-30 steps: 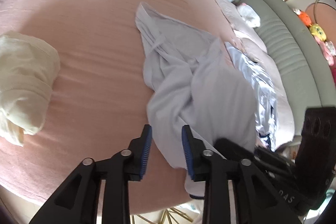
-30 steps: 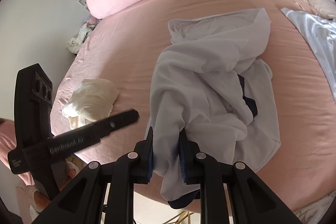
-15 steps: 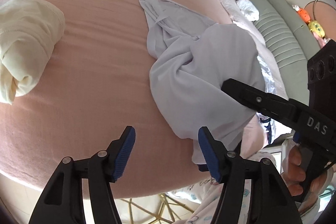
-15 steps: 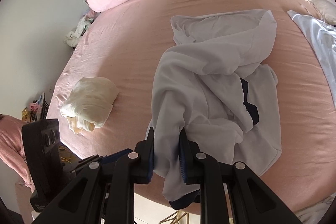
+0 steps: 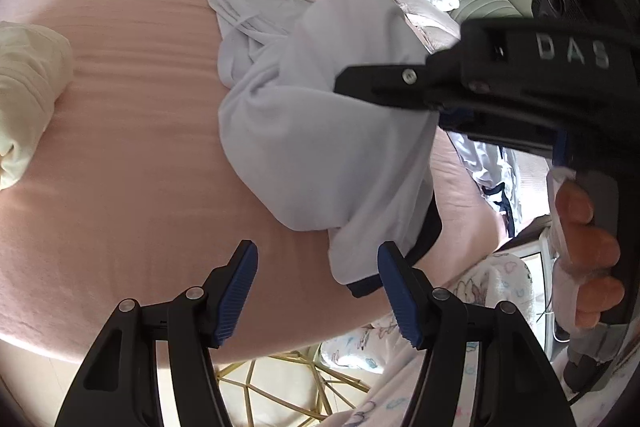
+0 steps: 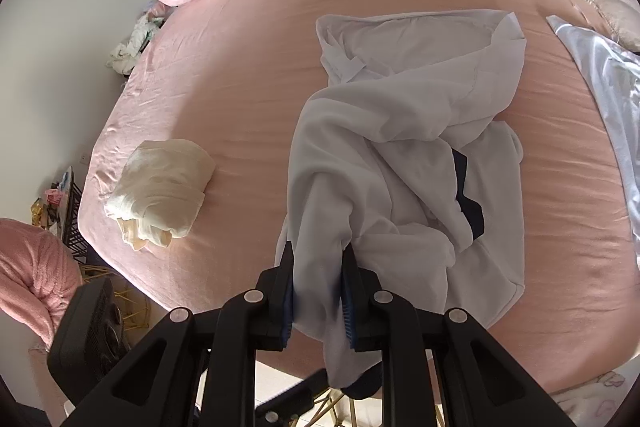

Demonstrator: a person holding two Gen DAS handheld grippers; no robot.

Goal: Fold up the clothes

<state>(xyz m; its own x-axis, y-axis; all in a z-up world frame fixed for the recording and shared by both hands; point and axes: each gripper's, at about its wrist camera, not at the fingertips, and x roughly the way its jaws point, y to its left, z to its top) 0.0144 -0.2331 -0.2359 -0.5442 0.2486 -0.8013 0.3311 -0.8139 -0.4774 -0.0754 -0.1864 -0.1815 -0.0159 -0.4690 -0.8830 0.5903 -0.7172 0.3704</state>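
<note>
Left gripper (image 5: 318, 291) nearer — hand (image 5: 586, 255) visible

The left hand-held gripper (image 5: 318, 287) has black arms, round silver screws and ridged blue pads. The right hand-held gripper (image 6: 318, 291) looks the same. Seen from the left wrist, its black body has raised letters "DAS". The person wears pale clothes printed with little pictures.

A pale grey-white garment (image 6: 400, 155) with dark navy trim lies crumpled on the pink bed (image 6: 256, 39). One bunched fold rises between the right fingers (image 6: 347, 291), pinched there; its navy-edged hem hangs just beside the right-hand one of the spread left fingers (image 5: 394, 287).
</note>
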